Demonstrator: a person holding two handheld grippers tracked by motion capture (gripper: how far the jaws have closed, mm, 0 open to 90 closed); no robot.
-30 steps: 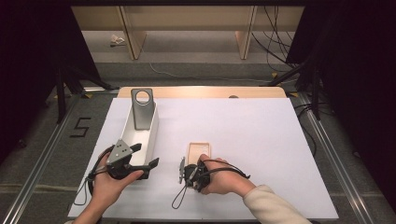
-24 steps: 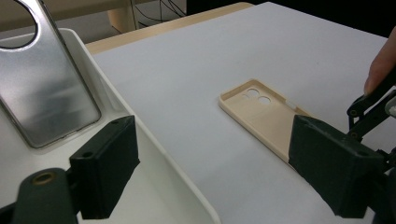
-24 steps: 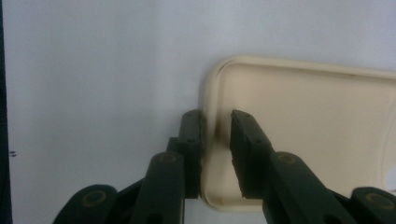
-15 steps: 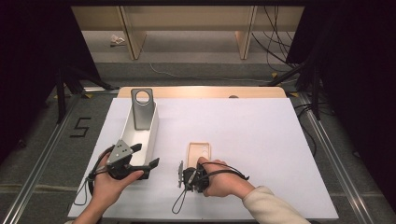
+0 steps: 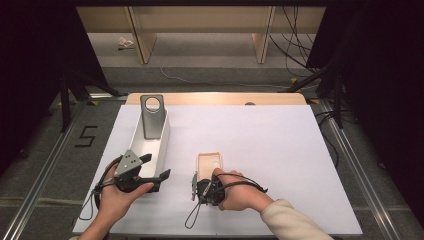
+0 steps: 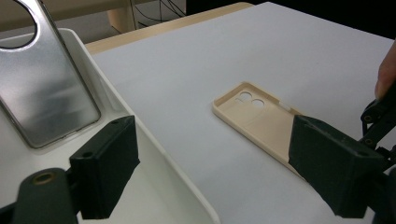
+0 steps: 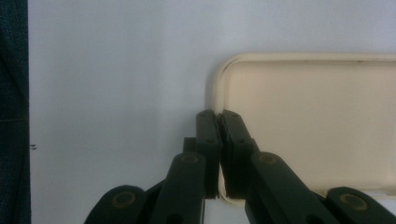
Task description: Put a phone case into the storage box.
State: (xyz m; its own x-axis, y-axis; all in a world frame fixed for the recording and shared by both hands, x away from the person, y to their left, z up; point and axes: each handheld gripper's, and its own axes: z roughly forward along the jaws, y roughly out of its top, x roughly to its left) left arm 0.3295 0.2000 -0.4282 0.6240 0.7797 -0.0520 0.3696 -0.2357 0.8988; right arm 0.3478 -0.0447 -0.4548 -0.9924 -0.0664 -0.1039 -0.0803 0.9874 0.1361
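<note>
Fingers, right gripper [image 7: 218, 116]: have just been closing; now pinched on the side rim of the beige phone case [image 5: 209, 164].
Fingers, left gripper [image 5: 156, 166]: spread wide across the near wall of the white bin [image 5: 165, 135].
Table [image 5: 280, 150]: beige phone case lies flat, beside the bin.
Silver case [image 5: 152, 116]: leaning in the bin.
Progress: grip made; lift and placing in the bin likely remain.

A white sheet covers the tabletop [image 5: 280, 145], its wooden edge showing at the far side. On it lie a long white tray [image 5: 159, 145] at left and a beige phone case [image 5: 209, 164], open side up, near the middle.
</note>
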